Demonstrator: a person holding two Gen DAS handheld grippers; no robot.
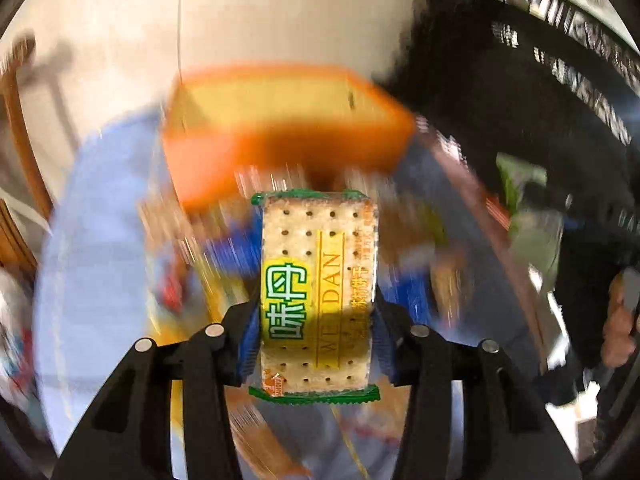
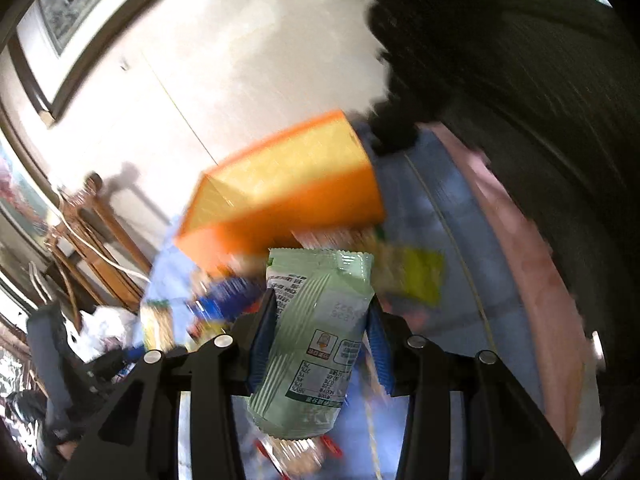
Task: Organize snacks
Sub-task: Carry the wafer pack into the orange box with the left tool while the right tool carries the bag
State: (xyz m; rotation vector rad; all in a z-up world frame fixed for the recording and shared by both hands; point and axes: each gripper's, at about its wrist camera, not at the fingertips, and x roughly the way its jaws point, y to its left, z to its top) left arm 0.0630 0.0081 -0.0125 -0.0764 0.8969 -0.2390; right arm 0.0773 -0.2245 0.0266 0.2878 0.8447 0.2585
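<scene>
My left gripper (image 1: 316, 336) is shut on a green-edged cracker packet (image 1: 318, 276) with yellow labelling, lifted above the blue tablecloth (image 1: 96, 248). Beyond it stands an orange box (image 1: 280, 128) with an open yellow inside. My right gripper (image 2: 320, 340) is shut on a pale green snack packet (image 2: 316, 340) showing its printed back, held tilted. The same orange box (image 2: 288, 188) lies ahead of it. Blurred loose snack packets (image 2: 216, 304) lie on the cloth under both grippers.
A yellow-green packet (image 2: 420, 276) lies right of the box. Wooden chairs (image 2: 92, 232) stand at the left by the pale wall. A dark-clothed person (image 1: 540, 100) fills the right side, with a hand (image 1: 620, 328) at the table's edge (image 2: 528, 264).
</scene>
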